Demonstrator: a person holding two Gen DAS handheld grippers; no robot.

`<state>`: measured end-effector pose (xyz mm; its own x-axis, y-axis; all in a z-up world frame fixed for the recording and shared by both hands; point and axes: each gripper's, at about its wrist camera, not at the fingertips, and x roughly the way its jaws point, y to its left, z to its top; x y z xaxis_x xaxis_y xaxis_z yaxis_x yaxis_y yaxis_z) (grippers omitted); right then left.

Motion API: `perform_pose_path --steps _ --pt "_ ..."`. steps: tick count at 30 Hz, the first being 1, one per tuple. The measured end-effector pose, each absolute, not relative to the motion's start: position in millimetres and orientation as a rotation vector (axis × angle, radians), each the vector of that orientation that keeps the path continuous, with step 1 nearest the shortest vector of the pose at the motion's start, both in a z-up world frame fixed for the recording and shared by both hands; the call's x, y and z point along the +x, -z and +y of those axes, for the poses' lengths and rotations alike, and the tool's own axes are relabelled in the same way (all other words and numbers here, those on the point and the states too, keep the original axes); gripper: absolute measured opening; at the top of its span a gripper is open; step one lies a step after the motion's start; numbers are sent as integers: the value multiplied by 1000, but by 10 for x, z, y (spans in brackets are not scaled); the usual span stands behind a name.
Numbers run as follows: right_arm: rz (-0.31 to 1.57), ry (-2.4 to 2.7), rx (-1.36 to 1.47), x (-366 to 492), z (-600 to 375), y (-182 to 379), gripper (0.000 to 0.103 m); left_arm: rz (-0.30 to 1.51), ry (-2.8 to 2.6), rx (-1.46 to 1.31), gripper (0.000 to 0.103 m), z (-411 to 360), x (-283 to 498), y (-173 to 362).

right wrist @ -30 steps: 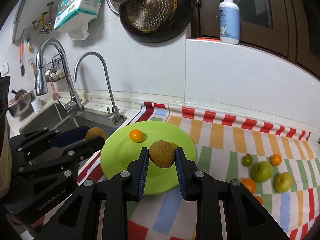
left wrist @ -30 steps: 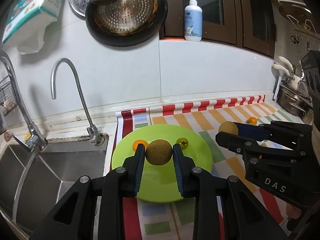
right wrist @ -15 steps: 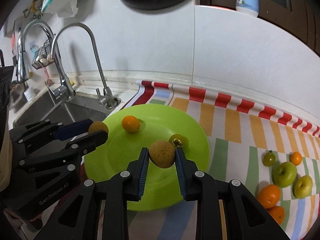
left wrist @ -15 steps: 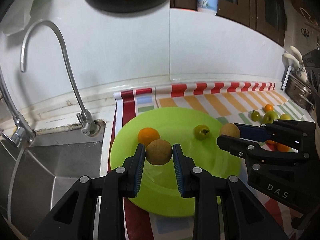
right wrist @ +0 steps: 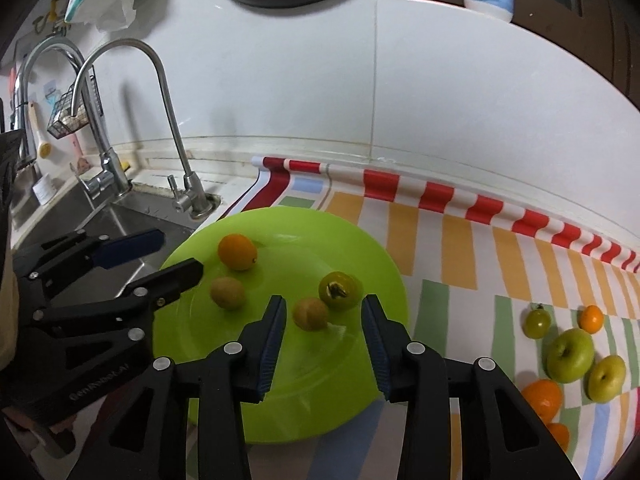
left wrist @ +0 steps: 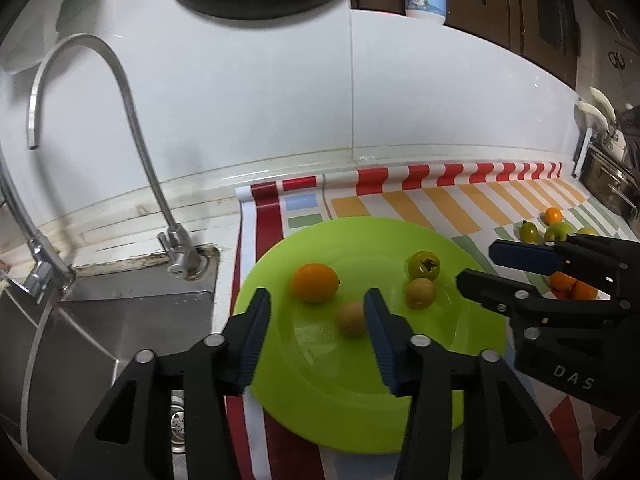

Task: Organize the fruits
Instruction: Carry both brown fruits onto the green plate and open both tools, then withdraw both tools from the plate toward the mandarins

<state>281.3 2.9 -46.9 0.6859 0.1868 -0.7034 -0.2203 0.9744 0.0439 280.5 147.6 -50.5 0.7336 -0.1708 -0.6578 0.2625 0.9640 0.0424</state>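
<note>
A lime green plate (left wrist: pixel 340 396) (right wrist: pixel 304 392) lies on the striped mat. On it are an orange (left wrist: pixel 315 288) (right wrist: pixel 237 251), a green tomato (left wrist: pixel 424 265) (right wrist: pixel 340 291) and two small brown fruits. One brown fruit (left wrist: pixel 350 319) (right wrist: pixel 227 293) lies between the fingers of my open left gripper (left wrist: pixel 317 316). The other brown fruit (left wrist: pixel 419 293) (right wrist: pixel 310 313) lies between the fingers of my open right gripper (right wrist: pixel 323 322). Both grippers hover low over the plate and hold nothing.
Several loose fruits lie on the mat at right: green apples (right wrist: pixel 570 355), oranges (right wrist: pixel 542 400), a small green tomato (right wrist: pixel 537 323). A steel sink (left wrist: pixel 100 320) and tap (left wrist: pixel 176 256) are left of the plate. The tiled wall is behind.
Both grippers have lowered toward the plate and opened. Each has let go of its brown fruit, and both fruits now lie on the plate.
</note>
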Motion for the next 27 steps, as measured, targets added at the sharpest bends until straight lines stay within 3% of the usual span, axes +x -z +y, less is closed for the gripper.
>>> perform_pose_path --steps 8,11,18,27 --pt "738 -187 -22 2521 -103 260 41 680 206 92 68 1527 2512 306" --pt "713 -171 -8 2364 -151 164 50 652 219 96 74 1504 2361 228" --pt "653 -129 -11 1953 -249 -49 58 580 231 95 90 1413 2016 23" --pt "614 -39 -16 1502 -477 -199 65 547 283 94 92 1202 1710 -108"
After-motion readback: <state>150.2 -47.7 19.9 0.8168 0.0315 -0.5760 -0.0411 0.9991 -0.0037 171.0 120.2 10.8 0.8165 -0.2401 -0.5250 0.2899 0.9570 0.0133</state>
